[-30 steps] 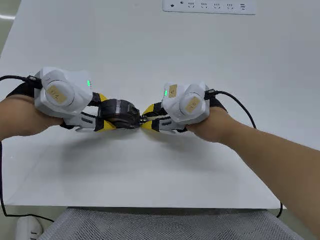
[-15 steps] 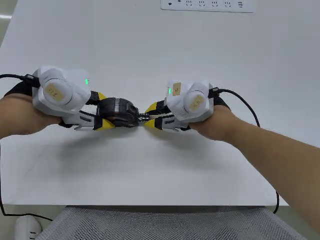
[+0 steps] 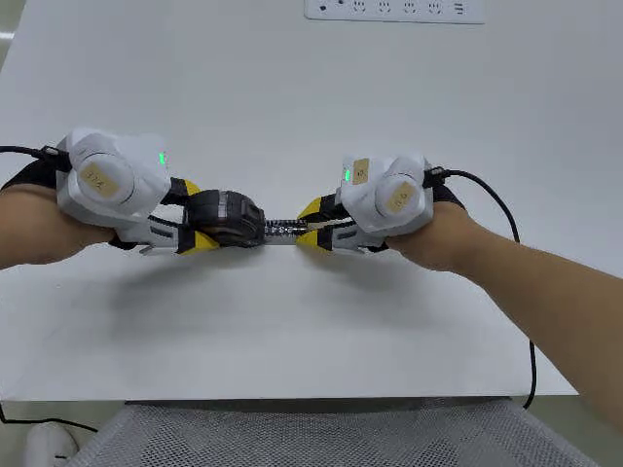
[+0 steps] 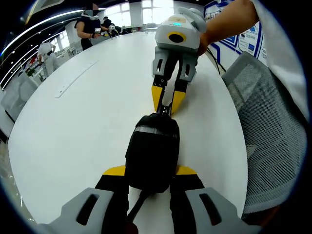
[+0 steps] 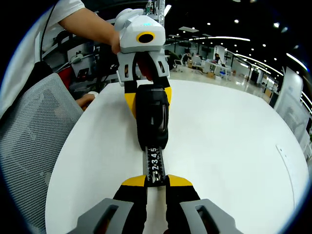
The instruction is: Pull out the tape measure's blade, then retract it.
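The right tongs (image 3: pixel 311 225) are drawing the blade (image 5: pixel 154 164) out of the tape measure's case (image 3: pixel 229 217), moving rightward away from it. A short numbered stretch is opening between case and tongs.

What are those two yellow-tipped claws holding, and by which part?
The left gripper clamps the tape measure by its black body. The right gripper pinches the tip of its blade, with a short length drawn out.

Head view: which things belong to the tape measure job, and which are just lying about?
Job: black tape measure case, its black numbered blade, left gripper, right gripper.
Lying about: white power strip, grey mesh chair.
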`<control>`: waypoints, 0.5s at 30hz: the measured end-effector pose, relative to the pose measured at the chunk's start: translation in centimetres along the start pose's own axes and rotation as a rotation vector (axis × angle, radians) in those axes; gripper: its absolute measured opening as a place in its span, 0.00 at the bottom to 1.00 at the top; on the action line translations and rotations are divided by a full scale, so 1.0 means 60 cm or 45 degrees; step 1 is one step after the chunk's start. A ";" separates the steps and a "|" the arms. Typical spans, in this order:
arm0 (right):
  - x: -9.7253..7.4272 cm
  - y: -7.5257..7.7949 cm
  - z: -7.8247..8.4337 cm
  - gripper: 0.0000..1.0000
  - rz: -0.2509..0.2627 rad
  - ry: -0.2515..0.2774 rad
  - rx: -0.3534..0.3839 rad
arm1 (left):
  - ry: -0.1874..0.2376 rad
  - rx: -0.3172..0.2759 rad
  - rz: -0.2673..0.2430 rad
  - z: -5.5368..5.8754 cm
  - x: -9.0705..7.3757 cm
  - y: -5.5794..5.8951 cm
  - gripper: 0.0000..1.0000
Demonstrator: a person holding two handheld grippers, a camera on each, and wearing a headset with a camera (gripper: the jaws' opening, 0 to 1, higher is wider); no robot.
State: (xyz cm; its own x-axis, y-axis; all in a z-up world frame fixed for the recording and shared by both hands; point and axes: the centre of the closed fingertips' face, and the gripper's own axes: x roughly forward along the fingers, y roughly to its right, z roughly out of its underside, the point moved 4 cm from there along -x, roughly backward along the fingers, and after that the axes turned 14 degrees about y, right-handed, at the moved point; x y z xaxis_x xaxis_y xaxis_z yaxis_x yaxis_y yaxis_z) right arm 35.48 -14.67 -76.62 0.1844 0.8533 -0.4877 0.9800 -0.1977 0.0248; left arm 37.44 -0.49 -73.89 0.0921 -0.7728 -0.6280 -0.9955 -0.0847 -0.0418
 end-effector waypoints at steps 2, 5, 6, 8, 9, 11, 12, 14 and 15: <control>-0.005 0.000 0.002 0.10 0.003 -0.004 0.003 | 0.000 -0.001 0.001 0.000 0.000 0.000 0.27; -0.012 0.000 0.004 0.10 0.005 -0.011 0.007 | 0.002 -0.001 0.000 0.000 0.000 0.001 0.27; -0.015 0.000 0.005 0.10 0.004 -0.011 0.010 | 0.003 -0.001 0.001 0.000 0.000 0.000 0.27; -0.018 0.000 0.006 0.10 0.006 -0.014 0.012 | 0.004 -0.001 0.001 0.000 0.000 0.000 0.27; -0.020 0.000 0.007 0.10 0.004 -0.018 0.009 | 0.004 0.000 0.002 0.000 0.000 0.000 0.27; -0.024 0.001 0.009 0.10 0.005 -0.020 0.009 | 0.005 -0.002 0.002 0.000 0.001 0.000 0.27; -0.025 0.001 0.010 0.10 0.004 -0.022 0.010 | 0.005 -0.001 0.002 0.000 0.001 0.000 0.27; -0.029 0.001 0.012 0.10 0.004 -0.026 0.007 | 0.005 -0.001 0.002 0.000 0.001 0.000 0.27; -0.031 0.001 0.014 0.09 0.004 -0.030 0.004 | 0.006 -0.001 0.002 0.000 0.001 0.000 0.27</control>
State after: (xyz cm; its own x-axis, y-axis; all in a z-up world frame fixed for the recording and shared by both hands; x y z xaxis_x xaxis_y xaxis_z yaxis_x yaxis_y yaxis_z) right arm 35.16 -16.67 -76.43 0.1860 0.8408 -0.5084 0.9790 -0.2023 0.0236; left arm 37.43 -0.54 -73.91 0.0910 -0.7757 -0.6245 -0.9956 -0.0843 -0.0404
